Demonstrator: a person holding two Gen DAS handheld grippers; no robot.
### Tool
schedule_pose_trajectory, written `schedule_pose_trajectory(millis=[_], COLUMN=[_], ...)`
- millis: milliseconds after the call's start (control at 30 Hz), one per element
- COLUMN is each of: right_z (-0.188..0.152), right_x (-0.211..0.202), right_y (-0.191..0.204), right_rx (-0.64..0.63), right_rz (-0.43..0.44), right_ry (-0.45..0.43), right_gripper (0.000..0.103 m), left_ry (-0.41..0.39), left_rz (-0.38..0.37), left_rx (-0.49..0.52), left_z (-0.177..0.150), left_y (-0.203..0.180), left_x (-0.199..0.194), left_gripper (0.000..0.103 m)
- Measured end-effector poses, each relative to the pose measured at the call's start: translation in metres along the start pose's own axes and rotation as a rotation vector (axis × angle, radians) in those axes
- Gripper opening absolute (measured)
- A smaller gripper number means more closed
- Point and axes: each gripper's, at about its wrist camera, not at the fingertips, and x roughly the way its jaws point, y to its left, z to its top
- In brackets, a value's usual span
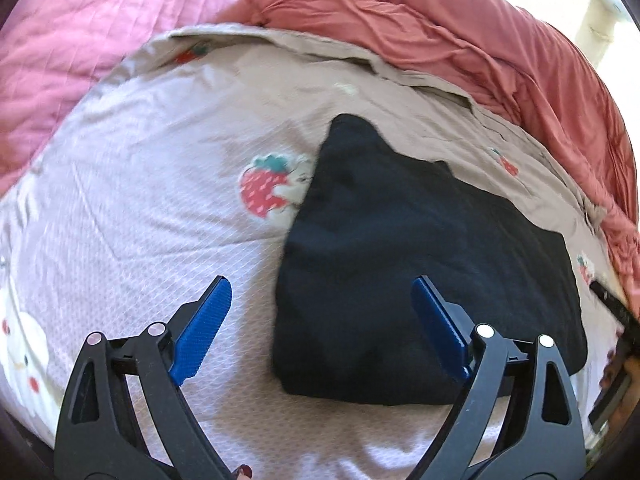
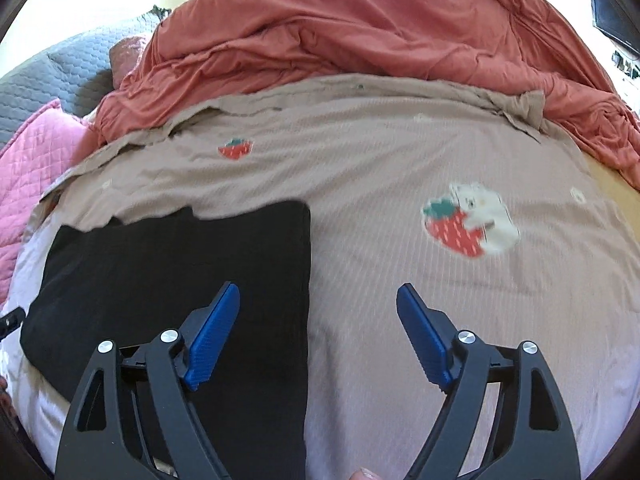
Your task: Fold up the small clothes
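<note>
Two grippers are held over one folded dark garment on a bed.

The dark garment is laid flat on the strawberry-print sheet, near the rust-red quilt. The left gripper and right gripper are both spread wide, with nothing gripped by the blue fingers.

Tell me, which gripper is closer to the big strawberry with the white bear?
Right. The right gripper is open just below and left of the strawberry with the bear; the left gripper sits beyond the black garment.
</note>
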Motion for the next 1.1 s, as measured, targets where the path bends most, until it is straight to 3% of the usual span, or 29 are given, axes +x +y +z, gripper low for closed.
schedule_pose_trajectory(millis=[133, 267, 367, 567, 633, 667, 733, 800, 867, 933, 1100], right_z=[-0.012, -0.027, -0.035, -0.025, -0.019, -0.017, -0.015, -0.017, -0.019, -0.016, -0.015], right_x=[-0.003, -0.01, -0.012, 0.0, 0.005, 0.008, 0.017, 0.027, 0.035, 0.031, 0.028], right_y=[0.002, -0.008, -0.021, -0.028, -0.023, -0.02, -0.015, -0.013, -0.013, -0.009, 0.007], right_rx=[0.053, 0.105, 0.186, 0.265, 0.234, 0.212, 0.168, 0.154, 0.169, 0.168, 0.06], right_rz=[0.039, 0.027, 0.067, 0.206, 0.216, 0.209, 0.189, 0.188, 0.248, 0.279, 0.189], right_ry=[0.043, 0.066, 0.071, 0.026, 0.019, 0.02, 0.041, 0.072, 0.102, 0.089, 0.074], right_gripper=[0.08, 0.08, 0.08, 0.08, 0.077, 0.073, 0.07, 0.058, 0.027, 0.01, 0.009], left_ry=[0.039, 0.066, 0.078, 0.064, 0.074, 0.08, 0.087, 0.084, 0.057, 0.013, 0.018], left_rz=[-0.013, -0.097, -0.12, -0.095, -0.109, -0.112, -0.094, -0.095, -0.081, -0.083, -0.043], left_rx=[-0.07, -0.163, -0.197, -0.149, -0.129, -0.118, -0.091, -0.088, -0.077, -0.065, -0.038], left_z=[0.003, 0.007, 0.013, 0.04, 0.042, 0.042, 0.041, 0.038, 0.037, 0.039, 0.042], left_y=[0.017, 0.029, 0.029, 0.011, 0.005, 0.003, -0.002, -0.002, -0.002, -0.002, -0.002], left_x=[0.01, 0.022, 0.034, 0.051, 0.056, 0.059, 0.065, 0.068, 0.062, 0.049, 0.048], left_gripper=[0.084, 0.084, 0.084, 0.083, 0.074, 0.057, 0.04, 0.025, 0.01, 0.008, 0.008])
